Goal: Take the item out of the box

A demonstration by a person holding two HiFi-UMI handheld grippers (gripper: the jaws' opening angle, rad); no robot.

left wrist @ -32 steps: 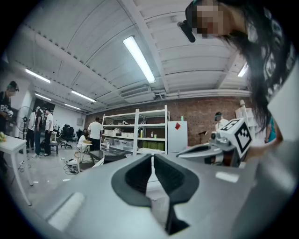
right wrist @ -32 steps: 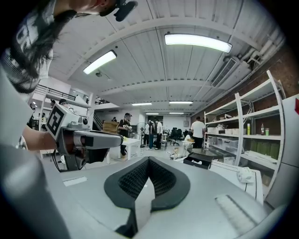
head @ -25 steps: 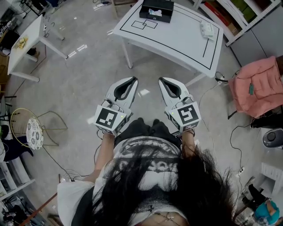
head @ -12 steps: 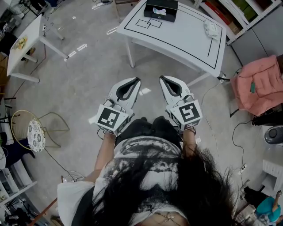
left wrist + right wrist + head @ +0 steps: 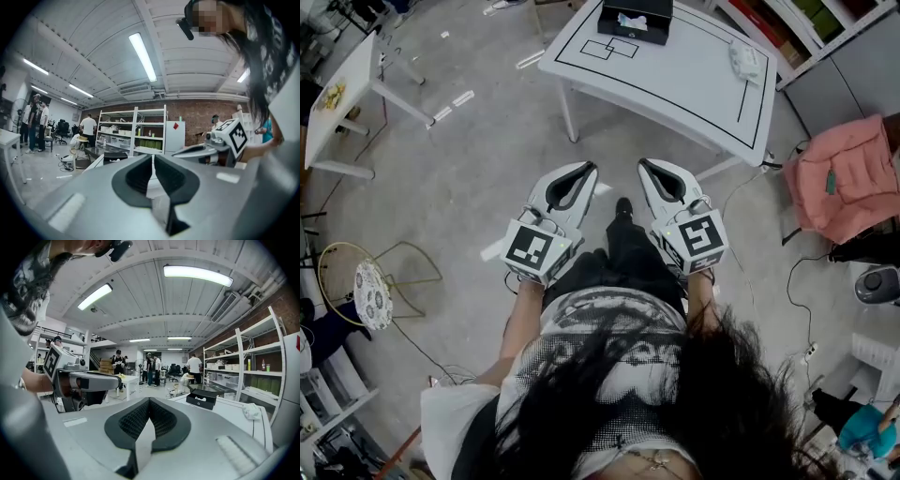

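Left claw (image 5: 583, 170): held in front of the person's waist, well short of the near edge of the surface (image 5: 675, 89). Its pads meet at the tips and nothing is between them.
Right claw (image 5: 646, 166): just beside the left claw and equally short of the surface. It is closed tight, pad against pad, with nothing held.
Surface: white, marked with black outlines, standing ahead of both claws.
Box (image 5: 635, 19): black with an open top, at the far edge of the surface, just beyond a small outlined double rectangle.
Item (image 5: 630, 21): white and lying inside the box, untouched. It is too small to tell its shape.
Cloth (image 5: 742, 62): white and crumpled, at the right end of the surface, well apart from the box.
Jacket (image 5: 844, 178): pink, draped off the right end of the surface.
Shoe (image 5: 623, 206): dark, planted between the two claws, toe toward the surface.
Shelving (image 5: 253, 366): white racks along the wall to the right of the surface.
People (image 5: 151, 366): a small group standing well beyond the surface.
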